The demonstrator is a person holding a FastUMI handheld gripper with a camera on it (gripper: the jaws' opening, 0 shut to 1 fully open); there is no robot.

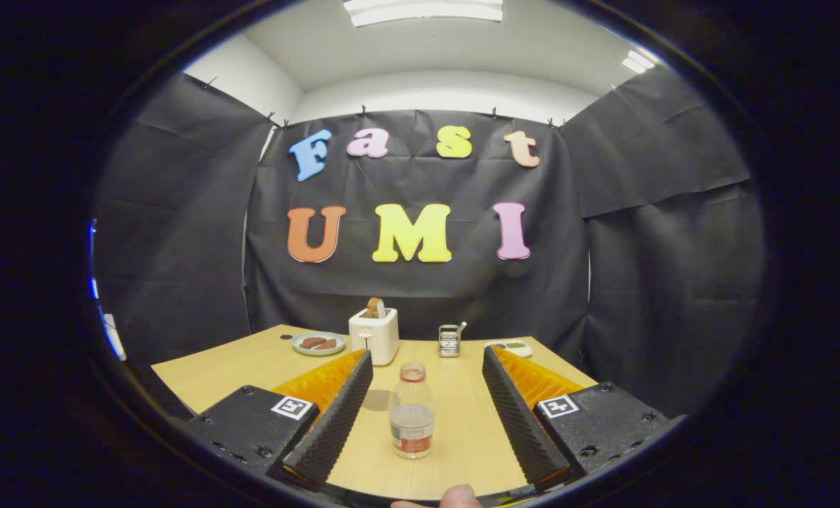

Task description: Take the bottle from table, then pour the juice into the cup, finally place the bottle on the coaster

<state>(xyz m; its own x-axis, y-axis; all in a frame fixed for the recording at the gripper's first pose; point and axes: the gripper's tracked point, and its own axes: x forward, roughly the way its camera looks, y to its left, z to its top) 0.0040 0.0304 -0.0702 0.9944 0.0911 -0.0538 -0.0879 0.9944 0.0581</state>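
Between our fingers stands the bottle [411, 412], upright on the wooden table [236, 367], clear plastic with a red-ringed neck and a label band low on its body. Our gripper [427, 416] is wide open: left pad [335, 416] and right pad [515, 416] each sit well clear of the bottle, nothing held. Bottle stands slightly closer to the left pad than the right.

Just left of the bottle, partly behind the left pad, we see a flat brown round coaster [376, 400] on the tabletop. We can't tell if bottle and coaster touch; they look just beside each other.

Beyond the fingers, at the far table edge: a white toaster [374, 335] with a slice sticking up, a plate [318, 343] with dark pieces to its left, a small metal rack [450, 341] to its right, and a pale flat device [510, 347] further right. At the gripper's base, a fingertip [459, 496] of the person's hand shows.
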